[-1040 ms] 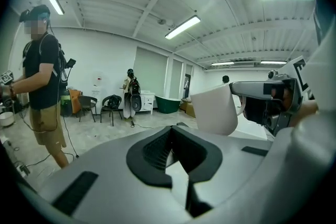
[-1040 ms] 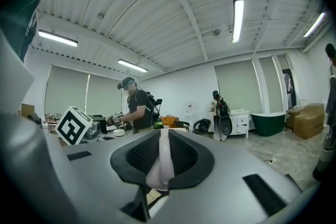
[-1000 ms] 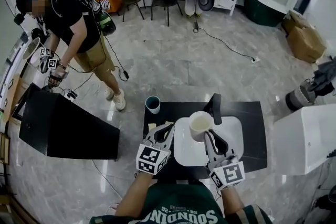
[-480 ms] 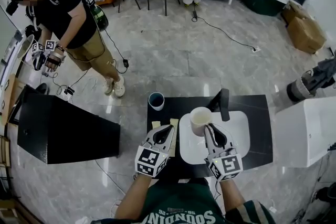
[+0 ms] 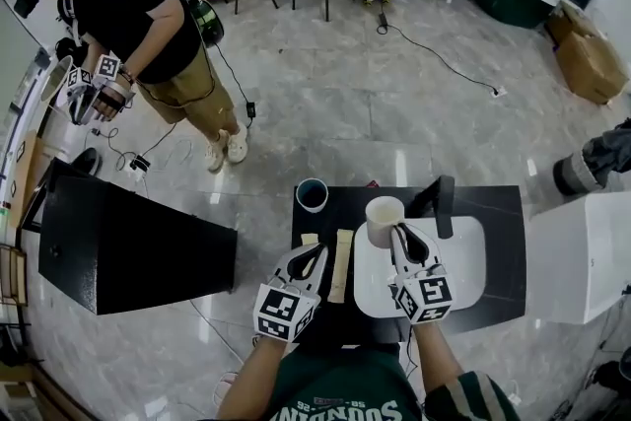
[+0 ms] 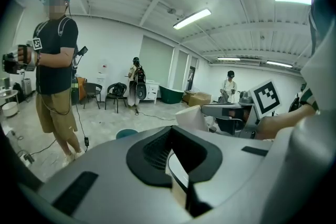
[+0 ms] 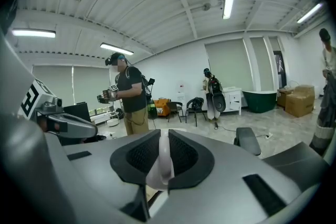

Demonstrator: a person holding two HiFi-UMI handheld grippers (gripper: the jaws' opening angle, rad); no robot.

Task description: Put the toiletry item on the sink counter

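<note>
A cream cup [image 5: 384, 215] hangs over the left part of the white basin [image 5: 463, 261] set in the black sink counter [image 5: 503, 212]. My right gripper [image 5: 398, 234] is shut on it; in the right gripper view a white curved part of the cup [image 7: 162, 161] is pinched between the jaws. My left gripper [image 5: 312, 251] is over the counter's left end, its jaws closed on a thin pale flat item [image 6: 177, 178]. A tan strip [image 5: 342, 264] lies on the counter between the grippers. The cup [image 6: 192, 117] also shows ahead in the left gripper view.
A black faucet [image 5: 441, 202] stands at the basin's far edge. A teal cup [image 5: 313, 195] sits on the counter's far left corner. A black box [image 5: 128, 246] stands on the floor to the left, a white tub [image 5: 582, 256] to the right. A person [image 5: 138, 35] with grippers stands at far left.
The right gripper and the cream cup have shifted left, away from the faucet, toward the basin's left rim. The tan strip has come into view. The person at far left has shifted.
</note>
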